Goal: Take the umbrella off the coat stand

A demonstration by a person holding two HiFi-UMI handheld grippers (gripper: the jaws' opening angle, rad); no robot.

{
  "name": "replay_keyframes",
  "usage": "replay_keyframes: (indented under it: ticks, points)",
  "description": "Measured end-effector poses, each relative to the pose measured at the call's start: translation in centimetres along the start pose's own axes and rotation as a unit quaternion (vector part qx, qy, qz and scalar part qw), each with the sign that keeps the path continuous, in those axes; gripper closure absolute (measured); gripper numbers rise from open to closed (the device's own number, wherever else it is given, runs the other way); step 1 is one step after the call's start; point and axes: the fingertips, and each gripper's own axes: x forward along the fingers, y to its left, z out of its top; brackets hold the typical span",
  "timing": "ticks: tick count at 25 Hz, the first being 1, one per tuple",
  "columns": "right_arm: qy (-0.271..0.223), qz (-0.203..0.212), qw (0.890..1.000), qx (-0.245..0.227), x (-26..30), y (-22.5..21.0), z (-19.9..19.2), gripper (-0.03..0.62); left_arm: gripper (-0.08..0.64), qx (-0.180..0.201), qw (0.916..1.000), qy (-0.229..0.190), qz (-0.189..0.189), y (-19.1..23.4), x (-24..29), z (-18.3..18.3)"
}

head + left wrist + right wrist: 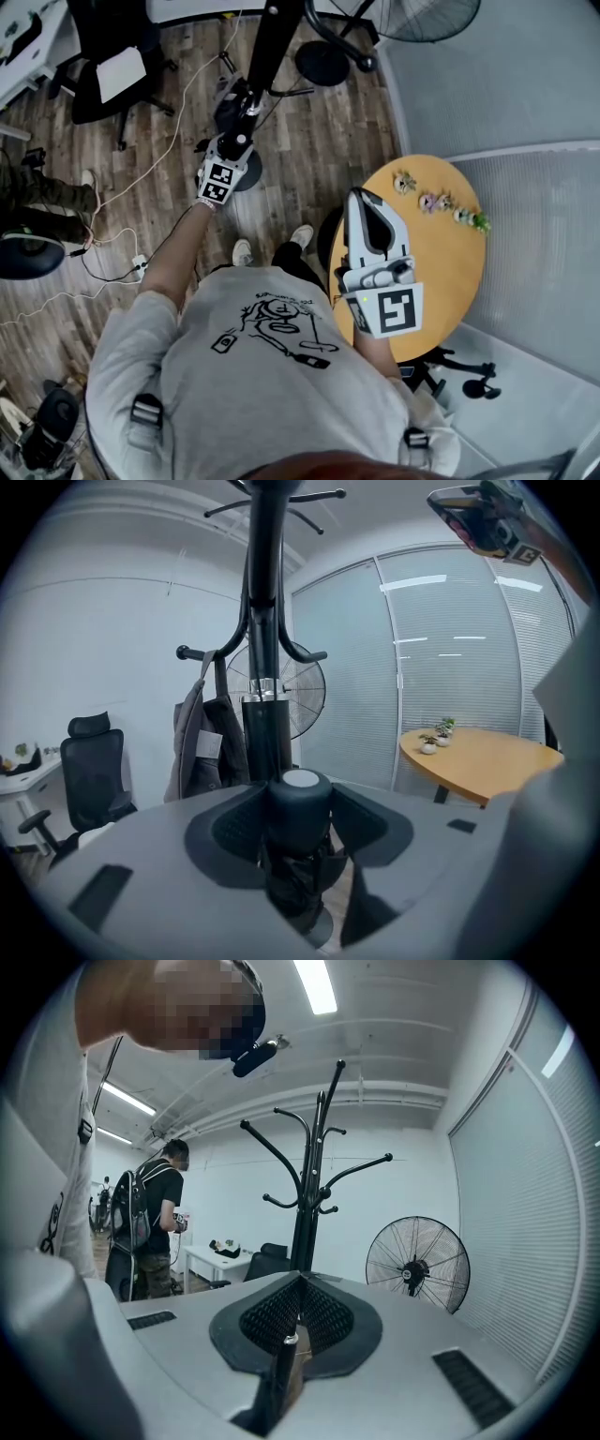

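Black and folded, the umbrella (298, 855) sat between the jaws of the left gripper (298, 794). The pads stood wide and pressed on either side of its thick round end, on the near side of the coat stand (264, 621). Its long axis ran close to upright: the pale-capped end pointed up and the bundled canopy hung down toward the floor. The grasp therefore looked done. In the left gripper view the umbrella stood apart from the pole, but whether a strap was caught on a hook could not be told. Lifting it free and carrying it away seemed to be what was left. Well to the right, the right gripper (364, 199) hovered over the round wooden bench (450, 272), its jaws closed together on nothing.
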Motion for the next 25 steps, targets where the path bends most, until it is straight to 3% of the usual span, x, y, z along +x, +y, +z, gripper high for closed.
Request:
replay_keyframes:
  ticks: [25]
  points:
    - [-0.013, 0.013, 1.000, 0.010, -1.1, 1.1, 0.1, 0.577, 0.357, -0.033, 0.9992, -0.023, 0.008, -0.3, -3.2, 3.6]
